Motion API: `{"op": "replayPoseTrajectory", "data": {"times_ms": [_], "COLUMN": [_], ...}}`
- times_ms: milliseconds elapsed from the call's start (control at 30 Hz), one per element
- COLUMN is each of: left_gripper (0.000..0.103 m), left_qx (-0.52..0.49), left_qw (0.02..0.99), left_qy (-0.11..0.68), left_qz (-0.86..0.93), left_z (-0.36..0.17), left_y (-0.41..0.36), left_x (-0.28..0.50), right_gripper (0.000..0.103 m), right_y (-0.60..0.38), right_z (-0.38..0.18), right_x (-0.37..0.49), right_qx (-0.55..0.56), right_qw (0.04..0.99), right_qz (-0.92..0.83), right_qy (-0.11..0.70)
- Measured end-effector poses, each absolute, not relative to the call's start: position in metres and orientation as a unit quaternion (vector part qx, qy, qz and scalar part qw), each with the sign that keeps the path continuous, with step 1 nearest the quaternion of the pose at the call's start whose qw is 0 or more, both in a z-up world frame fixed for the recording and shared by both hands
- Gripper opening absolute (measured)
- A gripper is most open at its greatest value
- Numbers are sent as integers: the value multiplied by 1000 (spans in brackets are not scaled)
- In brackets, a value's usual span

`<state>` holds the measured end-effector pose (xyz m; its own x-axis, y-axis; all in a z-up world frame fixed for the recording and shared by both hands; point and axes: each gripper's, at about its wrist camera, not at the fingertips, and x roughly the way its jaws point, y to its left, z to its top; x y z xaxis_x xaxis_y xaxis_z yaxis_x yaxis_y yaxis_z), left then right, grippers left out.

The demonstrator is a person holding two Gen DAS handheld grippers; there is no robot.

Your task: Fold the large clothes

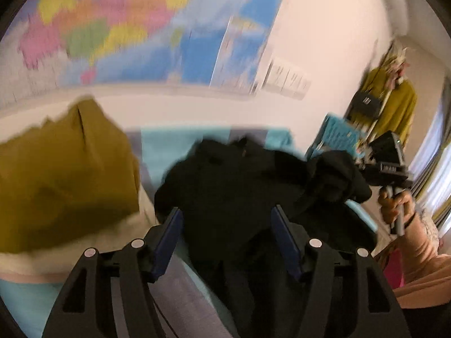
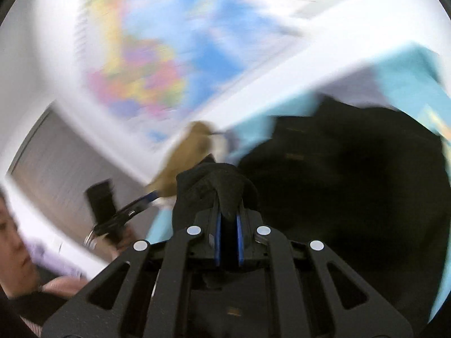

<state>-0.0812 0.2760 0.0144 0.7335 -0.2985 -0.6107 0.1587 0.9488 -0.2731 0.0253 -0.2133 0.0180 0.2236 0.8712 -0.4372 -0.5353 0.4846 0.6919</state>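
Note:
A large black garment (image 1: 234, 186) lies bunched on a teal-covered bed (image 1: 163, 146). My left gripper (image 1: 227, 214) is open above it, its blue pads (image 1: 169, 236) wide apart with black cloth showing between them but not pinched. My right gripper (image 2: 227, 217) is shut on a fold of the black garment (image 2: 352, 174), lifting a peak of cloth. In the left wrist view the right gripper (image 1: 363, 177) sits at the garment's right edge, held by a hand (image 1: 394, 205). The right wrist view is heavily blurred.
A mustard garment (image 1: 70, 169) lies on pale bedding at the left of the bed. A coloured map (image 1: 112, 22) hangs on the wall behind. At the far right stand a teal basket (image 1: 338, 135) and a rack with mustard clothes (image 1: 394, 107).

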Motion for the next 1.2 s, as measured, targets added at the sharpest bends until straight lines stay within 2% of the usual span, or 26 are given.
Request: {"op": "replayPoseTrajectory", "data": {"times_ms": [33, 100, 167, 333, 533, 600, 633, 667, 700, 733, 867, 967, 1000, 1133, 1200], "left_gripper": [62, 60, 60, 60, 60, 60, 60, 60, 60, 60, 58, 45, 40, 38, 38], "left_qx": [-105, -104, -106, -77, -65, -69, -68, -67, -67, -68, -67, -71, -71, -67, -67], "left_qw": [921, 913, 906, 905, 906, 903, 902, 901, 899, 898, 899, 902, 902, 902, 900], "left_qy": [357, 383, 399, 410, 406, 413, 416, 418, 422, 425, 424, 415, 414, 417, 424], "left_qz": [-117, -98, -96, -82, -96, -96, -96, -96, -93, -91, -91, -96, -97, -91, -79], "left_z": [4, -17, -29, -40, -42, -46, -48, -50, -53, -55, -53, -49, -48, -48, -51], "left_y": [276, 274, 270, 255, 240, 238, 236, 234, 233, 232, 232, 233, 232, 225, 224], "left_x": [-72, -56, -44, -26, -8, 1, 5, 9, 13, 15, 17, 21, 24, 41, 50], "right_gripper": [15, 35, 61, 79, 89, 89, 82, 57, 41, 19, 10, 9, 9, 9, 21], "right_y": [-224, -245, -263, -275, -219, -201, -195, -191, -190, -196, -236, -266, -276, -291, -290], "right_z": [7, -27, -44, -18, 0, -12, -18, -24, -30, -30, 10, 38, 42, 32, 14], "right_x": [32, 47, 55, 21, -26, -24, -23, -19, -14, -13, 1, 21, 33, 82, 105], "right_qx": [207, 225, 256, 208, -5, -55, -65, -75, -76, -64, 44, 112, 131, 199, 215], "right_qw": [760, 769, 762, 819, 853, 852, 849, 846, 837, 830, 822, 826, 830, 825, 822], "right_qz": [443, 370, 348, 345, 378, 363, 358, 354, 357, 367, 414, 416, 404, 366, 330], "right_qy": [429, 470, 483, 409, 360, 374, 382, 392, 408, 415, 390, 363, 361, 383, 411]}}
